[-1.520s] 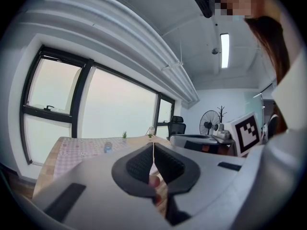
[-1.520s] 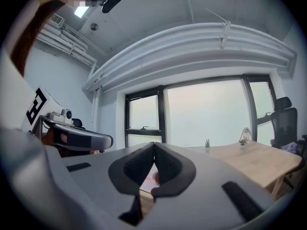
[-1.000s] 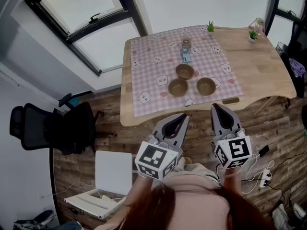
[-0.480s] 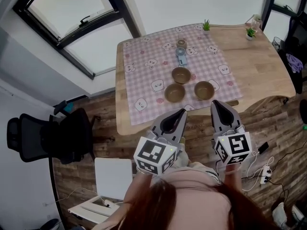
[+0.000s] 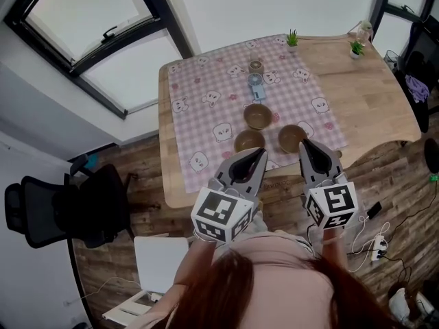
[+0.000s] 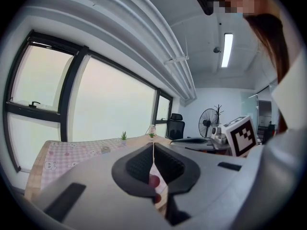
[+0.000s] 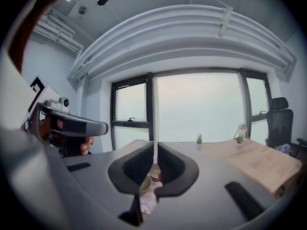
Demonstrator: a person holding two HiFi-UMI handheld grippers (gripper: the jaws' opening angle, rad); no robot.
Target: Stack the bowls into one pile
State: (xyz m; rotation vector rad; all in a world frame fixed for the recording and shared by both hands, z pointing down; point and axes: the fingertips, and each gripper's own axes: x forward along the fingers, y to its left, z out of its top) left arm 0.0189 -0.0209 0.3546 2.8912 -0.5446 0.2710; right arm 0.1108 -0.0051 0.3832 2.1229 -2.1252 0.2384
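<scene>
Three brown bowls stand apart on the pink checked cloth (image 5: 206,88): a far bowl (image 5: 258,116), a near-left bowl (image 5: 249,141) and a near-right bowl (image 5: 292,138). My left gripper (image 5: 257,153) hangs at the table's near edge just in front of the near-left bowl. It is shut and holds nothing; the left gripper view shows its jaws (image 6: 153,145) pressed together. My right gripper (image 5: 306,144) sits beside the near-right bowl. Its jaws (image 7: 156,147) nearly touch, are opening by a sliver and hold nothing. A bowl (image 7: 144,183) shows below them.
A small blue device (image 5: 256,84) and a little round object (image 5: 256,66) lie on the cloth behind the bowls. Two potted plants (image 5: 292,38) (image 5: 356,47) stand at the wooden table's (image 5: 370,94) far edge. A black office chair (image 5: 62,208) and a white board (image 5: 161,262) are on the floor at left, cables (image 5: 377,249) at right.
Both grippers have moved forward from short of the table to its near edge, by the two front bowls. The table has come nearer in the head view. Both stay shut.
</scene>
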